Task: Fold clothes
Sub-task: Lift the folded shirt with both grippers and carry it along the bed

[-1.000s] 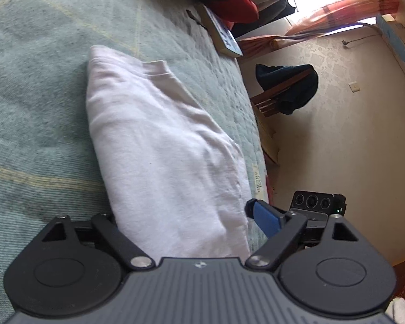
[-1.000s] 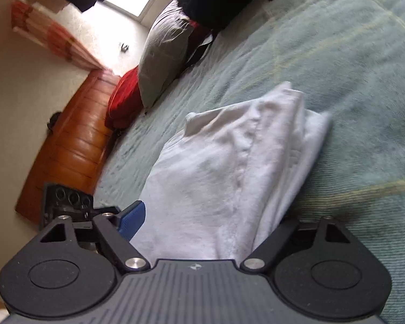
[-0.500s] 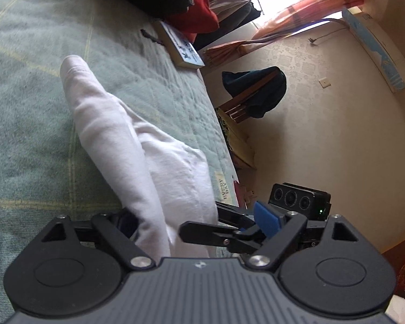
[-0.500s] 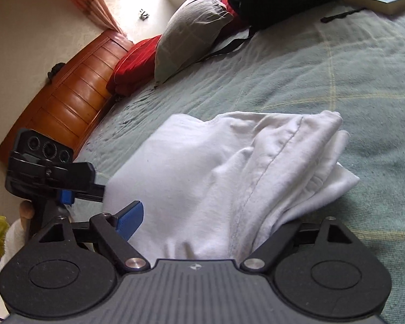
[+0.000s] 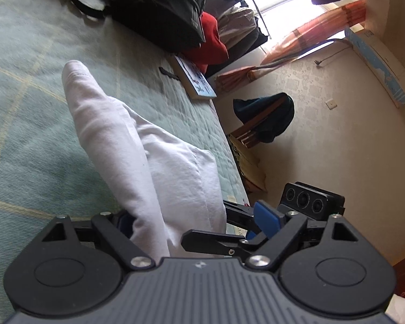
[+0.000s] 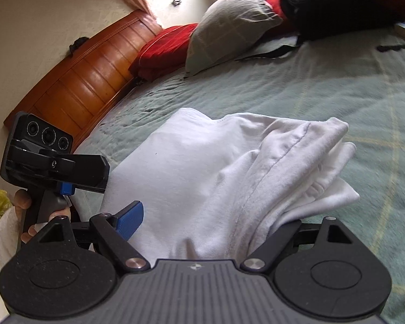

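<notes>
Both wide-open grippers, left point(image 5: 194, 216) and right point(image 6: 208, 216), had lifted the white shirt's point(image 6: 202, 167) near edge off the bed point(image 6: 310, 86), beginning another fold.

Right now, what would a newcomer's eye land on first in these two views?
The white garment, bunched and draped between both tools in the middle of the green bedspread. Next, the left tool at its edge in the right wrist view, a hand on its grip. Behind, a black backpack and red cushions near the wooden headboard.
</notes>
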Demonstrator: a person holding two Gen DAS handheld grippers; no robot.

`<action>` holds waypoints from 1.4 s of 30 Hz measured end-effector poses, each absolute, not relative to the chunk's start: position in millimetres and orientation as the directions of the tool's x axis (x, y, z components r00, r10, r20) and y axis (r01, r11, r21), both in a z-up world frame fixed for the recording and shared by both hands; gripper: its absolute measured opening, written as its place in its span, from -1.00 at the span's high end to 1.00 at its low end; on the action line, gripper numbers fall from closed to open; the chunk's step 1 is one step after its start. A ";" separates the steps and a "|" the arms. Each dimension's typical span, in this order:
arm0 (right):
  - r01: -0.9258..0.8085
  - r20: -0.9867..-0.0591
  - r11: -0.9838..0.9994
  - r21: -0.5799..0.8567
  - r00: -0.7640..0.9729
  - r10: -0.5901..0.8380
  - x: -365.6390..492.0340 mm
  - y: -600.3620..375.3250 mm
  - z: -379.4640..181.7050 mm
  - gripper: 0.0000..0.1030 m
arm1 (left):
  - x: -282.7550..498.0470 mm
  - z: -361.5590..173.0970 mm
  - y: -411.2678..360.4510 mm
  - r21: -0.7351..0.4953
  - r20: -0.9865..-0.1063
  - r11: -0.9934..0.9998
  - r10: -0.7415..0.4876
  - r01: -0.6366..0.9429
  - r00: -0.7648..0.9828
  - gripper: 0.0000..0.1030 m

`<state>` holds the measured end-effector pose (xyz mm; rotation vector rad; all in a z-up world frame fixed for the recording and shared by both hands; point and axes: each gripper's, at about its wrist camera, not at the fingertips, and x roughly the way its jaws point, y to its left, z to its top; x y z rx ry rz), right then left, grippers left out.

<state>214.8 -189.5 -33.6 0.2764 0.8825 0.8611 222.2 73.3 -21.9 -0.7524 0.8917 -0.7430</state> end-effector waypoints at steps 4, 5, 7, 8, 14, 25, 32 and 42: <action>-0.595 -0.561 0.616 0.516 0.308 0.768 216.4 -156.5 -21.4 -0.73 | 218.2 -19.3 96.9 -0.806 -0.411 0.550 -0.787 0.220 0.461 -0.68; -0.610 -0.560 0.607 0.510 0.300 0.772 216.5 -147.8 -18.3 -0.73 | 216.7 -18.6 103.9 -0.804 -0.413 0.555 -0.780 0.213 0.470 -0.68; -0.635 -0.560 0.590 0.499 0.284 0.778 217.1 -130.4 -12.9 -0.73 | 212.7 -15.7 120.4 -0.801 -0.414 0.564 -0.765 0.203 0.493 -0.68; -0.645 -0.561 0.584 0.493 0.278 0.780 218.0 -121.6 -10.7 -0.73 | 210.8 -14.4 128.9 -0.800 -0.414 0.567 -0.758 0.197 0.504 -0.68; -0.693 -0.546 0.520 0.500 0.214 0.810 228.8 -68.7 -1.9 -0.73 | 198.2 -2.8 183.2 -0.776 -0.432 0.611 -0.696 0.157 0.574 -0.68; -0.757 -0.521 0.419 0.501 0.123 0.845 246.5 57.2 5.0 -0.73 | 181.1 14.9 297.9 -0.723 -0.485 0.690 -0.544 0.036 0.685 -0.68; -0.759 -0.488 0.374 0.533 0.086 0.869 261.7 137.0 0.1 -0.73 | 179.9 18.7 379.3 -0.696 -0.512 0.717 -0.447 -0.050 0.733 -0.68; -0.788 -0.475 0.343 0.511 0.074 0.877 273.4 248.6 -9.6 -0.73 | 189.6 18.8 478.6 -0.634 -0.565 0.753 -0.294 -0.177 0.771 -0.68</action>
